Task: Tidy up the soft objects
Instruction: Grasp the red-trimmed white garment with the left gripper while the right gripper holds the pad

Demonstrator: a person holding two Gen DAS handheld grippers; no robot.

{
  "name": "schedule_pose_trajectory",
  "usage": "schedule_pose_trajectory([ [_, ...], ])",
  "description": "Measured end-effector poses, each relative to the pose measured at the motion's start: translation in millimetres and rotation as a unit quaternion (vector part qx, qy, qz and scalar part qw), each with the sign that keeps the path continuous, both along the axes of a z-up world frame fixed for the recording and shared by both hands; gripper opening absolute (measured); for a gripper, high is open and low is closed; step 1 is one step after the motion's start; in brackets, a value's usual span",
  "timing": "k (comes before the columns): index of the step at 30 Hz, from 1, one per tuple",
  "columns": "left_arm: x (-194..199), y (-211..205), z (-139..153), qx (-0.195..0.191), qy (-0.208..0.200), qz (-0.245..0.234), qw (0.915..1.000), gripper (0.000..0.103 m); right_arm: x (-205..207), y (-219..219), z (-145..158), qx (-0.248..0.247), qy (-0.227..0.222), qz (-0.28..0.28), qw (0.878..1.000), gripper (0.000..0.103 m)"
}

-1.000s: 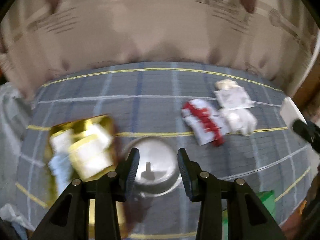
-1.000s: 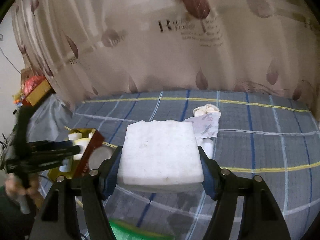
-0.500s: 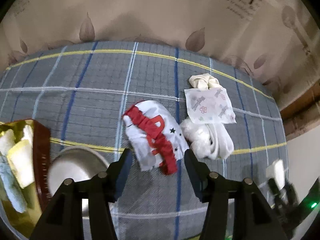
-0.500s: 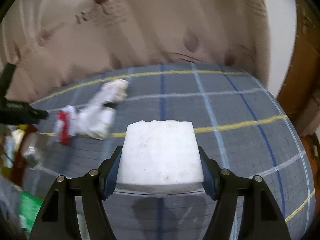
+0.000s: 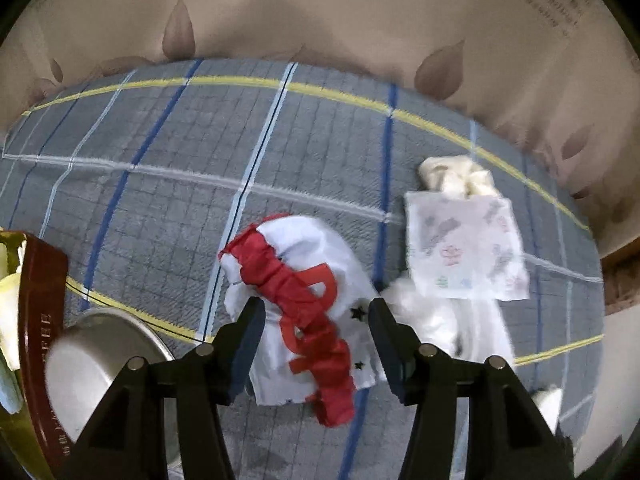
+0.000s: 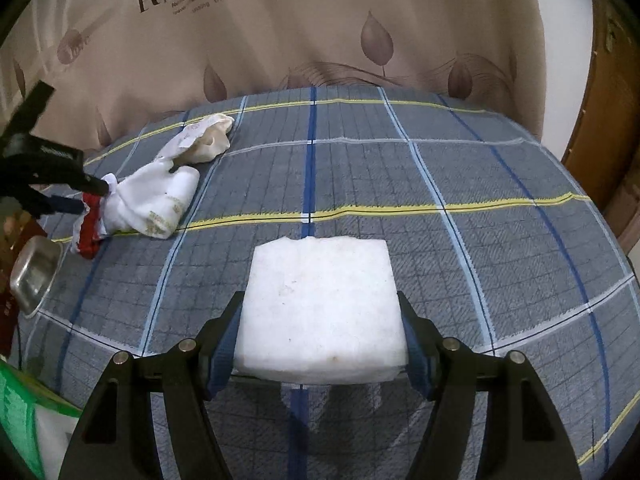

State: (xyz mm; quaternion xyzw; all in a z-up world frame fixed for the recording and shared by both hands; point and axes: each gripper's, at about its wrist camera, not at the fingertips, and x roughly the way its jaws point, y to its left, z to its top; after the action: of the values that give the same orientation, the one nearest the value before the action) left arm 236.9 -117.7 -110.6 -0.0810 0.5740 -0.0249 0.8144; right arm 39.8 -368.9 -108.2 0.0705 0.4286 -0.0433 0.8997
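My right gripper (image 6: 322, 344) is shut on a white foam pad (image 6: 320, 308) and holds it over the grey plaid cloth (image 6: 460, 184). My left gripper (image 5: 316, 340) is open, its fingers on either side of a white cloth with red trim (image 5: 308, 300), just above it. Beside it lie a white bundle (image 5: 452, 320), a printed tissue pack (image 5: 464, 252) and a cream cloth (image 5: 456, 174). In the right wrist view the left gripper (image 6: 94, 196) is at the far left over the white bundle (image 6: 154, 196).
A steel bowl (image 5: 104, 368) and a gold-and-maroon box (image 5: 36, 320) holding pale items sit at the left. A green-and-white package (image 6: 24, 420) is at the near left. A leaf-print curtain (image 6: 320, 28) hangs behind. A wooden door (image 6: 604, 120) is at the right.
My left gripper has swung right from the bowl and box and closed in on the red-trimmed cloth. My right gripper has carried the foam pad rightward to the bare right part of the cloth.
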Motion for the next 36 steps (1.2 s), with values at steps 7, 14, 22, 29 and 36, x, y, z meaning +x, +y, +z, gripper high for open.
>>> schedule_pose_trajectory([
  [7, 1.0, -9.6, -15.5, 0.024, -0.014, -0.015, 0.9995, 0.06, 4.7, 0.1, -5.0, 0.001, 0.014, 0.003, 1.0, 0.069],
  [14, -3.1, -7.8, -11.9, 0.001, 0.007, -0.034, 0.9994, 0.021, 5.4, -0.8, -5.4, 0.003, 0.013, 0.002, 1.0, 0.069],
  [22, -28.0, -5.6, 2.8, 0.001, 0.008, -0.064, 0.9979, 0.015, 6.5, 0.2, -6.7, 0.002, 0.015, 0.001, 1.0, 0.069],
  [29, -49.0, 5.4, 30.7, 0.001, -0.016, -0.084, 0.9963, 0.015, 9.6, 2.8, -8.7, -0.006, 0.02, 0.001, 1.0, 0.07],
  [36, -82.1, 28.4, 61.8, -0.01, -0.033, -0.102, 0.9942, 0.015, 10.8, 5.2, -10.7, -0.021, 0.025, 0.003, 0.999, 0.071],
])
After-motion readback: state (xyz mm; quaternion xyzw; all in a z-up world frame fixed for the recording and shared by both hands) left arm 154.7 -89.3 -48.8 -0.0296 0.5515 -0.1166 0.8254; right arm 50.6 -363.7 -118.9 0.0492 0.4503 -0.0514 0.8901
